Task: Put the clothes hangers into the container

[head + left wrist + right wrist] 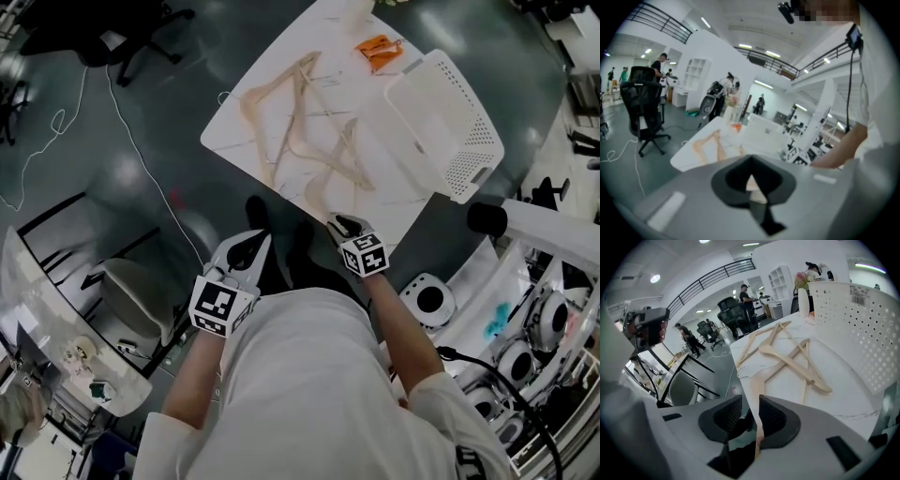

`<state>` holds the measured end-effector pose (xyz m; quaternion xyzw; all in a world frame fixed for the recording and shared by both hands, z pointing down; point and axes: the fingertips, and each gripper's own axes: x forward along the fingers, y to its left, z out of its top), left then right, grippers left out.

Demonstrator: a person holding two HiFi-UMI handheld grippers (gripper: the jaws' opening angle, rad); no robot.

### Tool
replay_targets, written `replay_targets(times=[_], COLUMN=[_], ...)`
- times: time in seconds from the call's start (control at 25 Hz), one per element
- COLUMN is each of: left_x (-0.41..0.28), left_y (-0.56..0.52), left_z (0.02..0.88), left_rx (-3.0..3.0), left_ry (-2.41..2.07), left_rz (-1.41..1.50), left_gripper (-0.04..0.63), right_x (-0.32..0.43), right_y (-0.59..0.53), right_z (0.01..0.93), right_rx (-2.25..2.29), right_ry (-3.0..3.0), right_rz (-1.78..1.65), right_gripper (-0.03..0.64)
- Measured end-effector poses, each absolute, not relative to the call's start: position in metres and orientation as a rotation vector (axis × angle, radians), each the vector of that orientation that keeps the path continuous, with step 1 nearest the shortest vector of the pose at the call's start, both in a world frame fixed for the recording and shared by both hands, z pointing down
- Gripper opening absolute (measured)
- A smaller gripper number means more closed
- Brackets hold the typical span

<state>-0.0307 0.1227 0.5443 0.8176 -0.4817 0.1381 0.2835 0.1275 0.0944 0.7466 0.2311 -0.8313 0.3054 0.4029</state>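
Several wooden clothes hangers (300,122) lie crossed on the white table (398,202). The white perforated container (445,122) stands at the table's right side. My right gripper (339,223) is at the table's near edge; in the right gripper view its jaws (750,416) are open. One arm of the nearest hanger (757,380) runs between them and rests against the right pad. More hangers (792,359) lie beyond it, next to the container (853,319). My left gripper (258,242) hangs off the table over the floor, shut and holding nothing (751,161).
An orange item (378,49) lies at the table's far end near the container. A black office chair (122,37) stands far left and a pale chair (127,295) near left. A white cable (141,141) runs across the dark floor. Robot equipment (525,356) crowds the right.
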Motion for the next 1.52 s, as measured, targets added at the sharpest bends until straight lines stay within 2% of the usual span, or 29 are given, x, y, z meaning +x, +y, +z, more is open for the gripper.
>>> replay_targets(times=[0.68,0.92,1.08,1.52], left_x=[-0.06,-0.067,-0.067,-0.07], left_y=[0.132,0.133,0.132,0.133], left_z=[0.565,0.571,0.572,0.566], left_rx=[2.11,2.093,2.097,2.127], left_ry=[-1.294,-1.288,-1.279,-1.266], left_rz=[0.367,0.352,0.342,0.347], left_gripper=[0.002,0.002,0.002,0.002], right_x=[0.122,0.119,0.114,0.11], right_y=[0.094,0.096,0.1,0.1], right_z=[0.823,0.826,0.827,0.8], right_rx=[0.527,0.556,0.542,0.516], right_ry=[-1.837,-1.775,-1.754,-1.87], right_rz=[0.564,0.476,0.435,0.61], right_gripper=[0.147,0.139,0.086,0.083])
